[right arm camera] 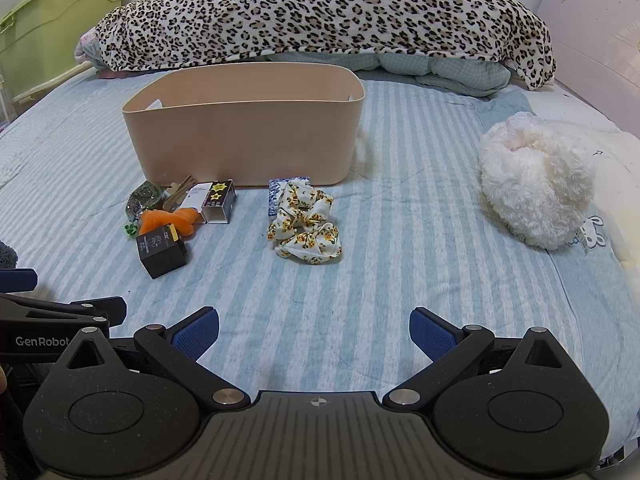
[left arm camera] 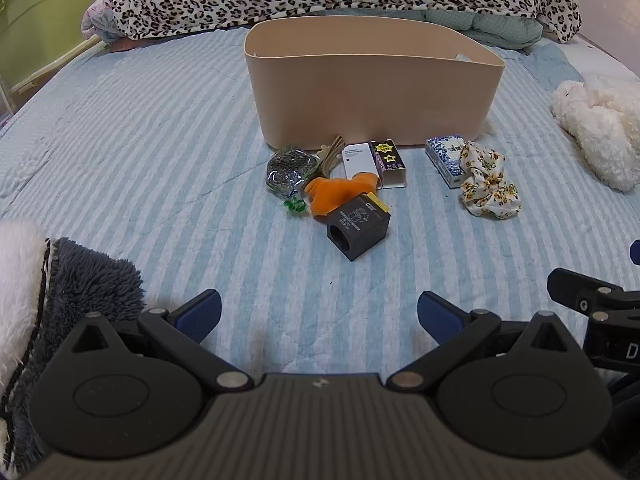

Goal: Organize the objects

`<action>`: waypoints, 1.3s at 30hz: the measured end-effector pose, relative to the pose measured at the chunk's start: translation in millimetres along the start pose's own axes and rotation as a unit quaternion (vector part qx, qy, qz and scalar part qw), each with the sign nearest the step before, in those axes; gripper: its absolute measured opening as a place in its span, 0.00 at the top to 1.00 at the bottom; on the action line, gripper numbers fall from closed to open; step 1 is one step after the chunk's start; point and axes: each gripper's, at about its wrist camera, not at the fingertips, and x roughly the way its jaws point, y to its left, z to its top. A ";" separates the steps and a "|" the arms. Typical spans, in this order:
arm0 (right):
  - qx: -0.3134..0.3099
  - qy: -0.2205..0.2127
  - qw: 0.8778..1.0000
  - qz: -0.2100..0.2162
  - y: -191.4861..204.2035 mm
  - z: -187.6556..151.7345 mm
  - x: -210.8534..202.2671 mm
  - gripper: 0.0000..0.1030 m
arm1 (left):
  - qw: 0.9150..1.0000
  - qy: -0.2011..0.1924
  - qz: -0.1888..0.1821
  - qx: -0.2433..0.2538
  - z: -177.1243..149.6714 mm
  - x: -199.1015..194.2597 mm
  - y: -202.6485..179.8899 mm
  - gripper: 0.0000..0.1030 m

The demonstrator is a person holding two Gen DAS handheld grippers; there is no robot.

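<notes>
A beige bin (left arm camera: 372, 92) stands on the striped bed, also in the right wrist view (right arm camera: 244, 128). In front of it lie a black cube box (left arm camera: 358, 226), an orange plush piece (left arm camera: 340, 190), a clear bag of dark bits (left arm camera: 288, 168), a white box (left arm camera: 358, 160), a starred box (left arm camera: 388, 158), a blue-patterned packet (left arm camera: 444, 156) and a floral scrunchie (left arm camera: 488, 184), which also shows in the right wrist view (right arm camera: 306, 220). My left gripper (left arm camera: 319, 314) is open and empty, well short of the cube. My right gripper (right arm camera: 314, 330) is open and empty, short of the scrunchie.
A leopard-print blanket (right arm camera: 320, 12) is heaped behind the bin. A white fluffy plush (right arm camera: 536, 180) lies at the right. A grey and white fleece (left arm camera: 60, 280) lies at the left near my left gripper. A green cabinet (right arm camera: 60, 12) stands beyond the bed's left edge.
</notes>
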 end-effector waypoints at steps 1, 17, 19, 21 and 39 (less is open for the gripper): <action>0.000 0.000 1.000 0.000 -0.2 -0.1 0.0 0.00 | 1.000 0.000 0.000 0.000 -0.1 0.1 0.0 0.00; 0.003 0.000 1.000 0.001 -0.9 -0.7 0.8 0.00 | 1.000 -0.001 0.001 -0.002 -0.1 -0.3 0.9 0.00; 0.002 0.000 1.000 0.000 -0.6 -0.5 0.6 0.00 | 1.000 -0.001 0.001 -0.002 -0.2 -0.5 1.5 0.00; 0.002 0.000 1.000 0.000 -0.5 -0.6 0.8 0.00 | 1.000 -0.001 0.001 -0.002 -0.2 -0.4 1.6 0.00; 0.010 0.004 1.000 0.000 -4.1 4.4 2.8 0.00 | 1.000 -0.001 0.002 -0.010 10.4 -3.6 5.7 0.00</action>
